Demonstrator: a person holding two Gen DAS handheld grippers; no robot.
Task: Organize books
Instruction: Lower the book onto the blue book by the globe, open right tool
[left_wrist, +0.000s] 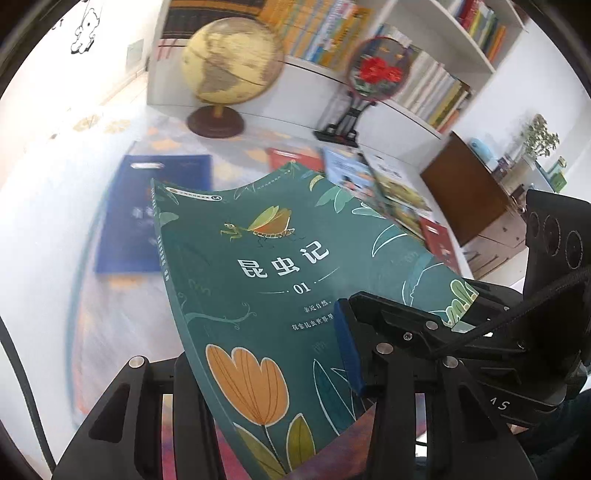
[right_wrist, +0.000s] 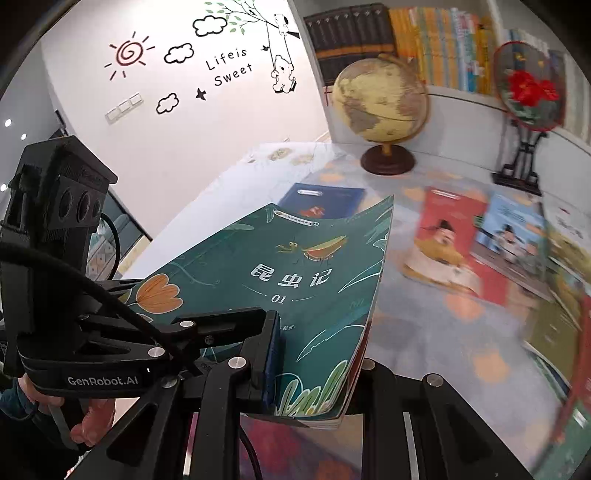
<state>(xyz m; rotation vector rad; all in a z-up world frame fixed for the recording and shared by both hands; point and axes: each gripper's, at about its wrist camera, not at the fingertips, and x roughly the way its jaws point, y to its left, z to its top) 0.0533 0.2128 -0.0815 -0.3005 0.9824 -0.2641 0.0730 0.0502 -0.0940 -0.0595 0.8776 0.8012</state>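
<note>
Bookshelves and a globe (right_wrist: 380, 99) back the worktop (right_wrist: 424, 325), where other books (right_wrist: 476, 243) lie flat. Above it, the green book (left_wrist: 280, 280) is pinched by both the left gripper (left_wrist: 266, 373) and right gripper (right_wrist: 314, 369), probably to steady its bending cover.

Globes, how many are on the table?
1. The round yellow-brown globe on a dark wooden base stands at the table's far end, left of the red flower fan on a black stand. Nothing suggests another.
</note>
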